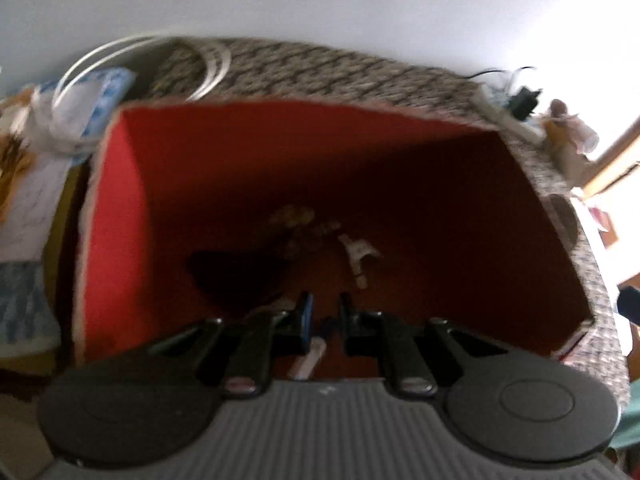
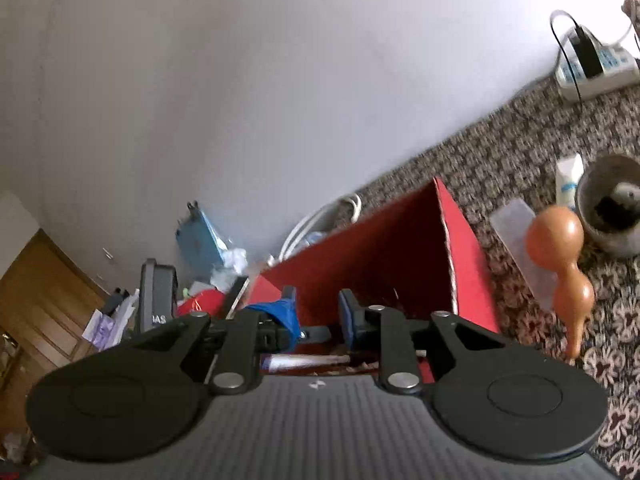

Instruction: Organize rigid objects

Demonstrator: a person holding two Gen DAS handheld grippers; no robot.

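Red box (image 1: 120, 220) sits open on the patterned table (image 2: 520, 152) under my left tongs (image 1: 323, 312), nearly shut and empty. My right tongs (image 2: 316, 312) stand slightly parted, empty too. I should next approach the brown gourd (image 2: 560, 256) squarely, gripping its narrow waist.
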